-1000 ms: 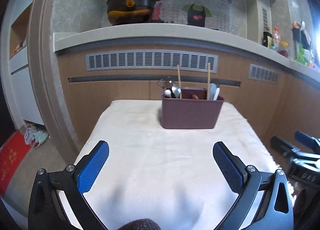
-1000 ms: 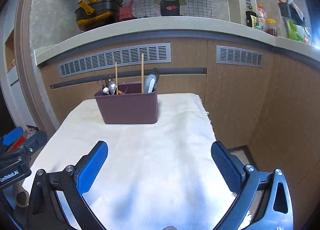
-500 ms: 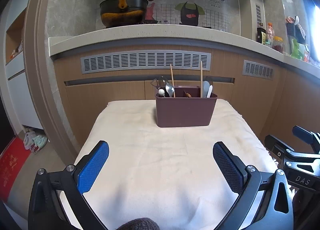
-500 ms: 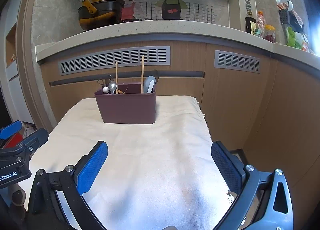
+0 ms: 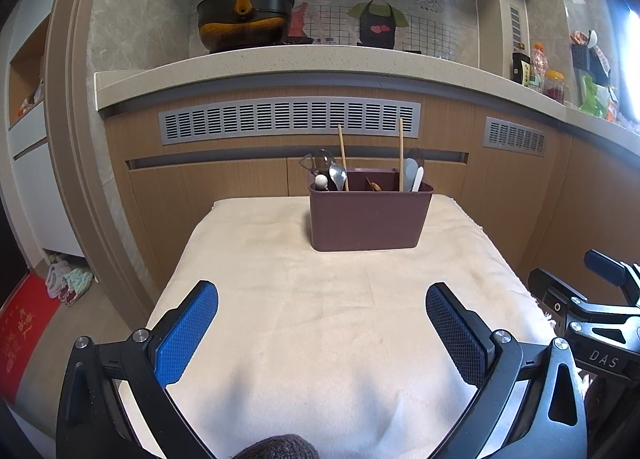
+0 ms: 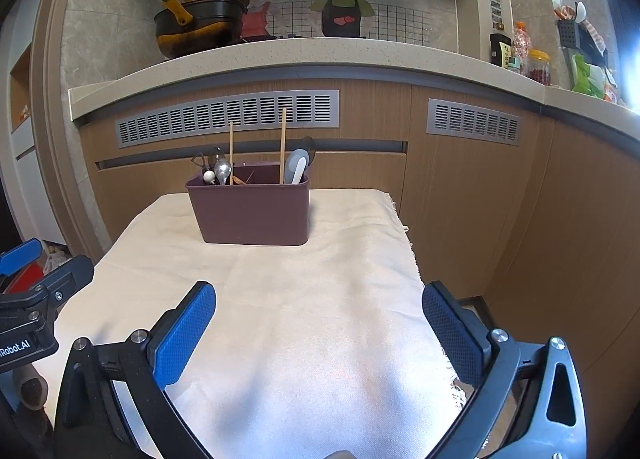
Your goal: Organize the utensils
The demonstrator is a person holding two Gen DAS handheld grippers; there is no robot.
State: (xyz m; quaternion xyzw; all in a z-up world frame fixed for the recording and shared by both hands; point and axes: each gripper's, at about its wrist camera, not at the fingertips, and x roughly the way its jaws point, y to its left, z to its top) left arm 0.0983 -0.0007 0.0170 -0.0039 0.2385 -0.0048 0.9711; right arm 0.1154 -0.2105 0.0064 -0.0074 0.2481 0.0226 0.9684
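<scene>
- The table (image 5: 320,339) wears a cream cloth, soft and slightly nubbly, fringed on its right edge; I'd expect anything dragged across it to snag or bunch the fabric rather than slide.
- The caddy (image 5: 370,219) is a dark maroon plastic box with rounded corners and a lip at the rim, standing upright near the table's far end, well apart from both claws. It looks stiff and light; lifting by the rim would likely tip it, so the utensils are better taken singly.
- The left gripper (image 5: 322,307) hangs over the near half of the cloth, jaws spread wide, nothing between its blue dimpled pads.
- The right gripper (image 6: 319,305) is likewise gaping and empty, alongside it.
- Two wooden chopsticks (image 6: 283,145) stand tallest: thin, rigid, light, probably slippery; pinch them high on the shaft.
- A pale spoon (image 6: 298,169) leans at the right end, smooth, possibly brittle.
- A metal spoon (image 5: 338,176) and other small pieces cluster at the left end, hard and glossy; what exactly they are I can't tell.
</scene>
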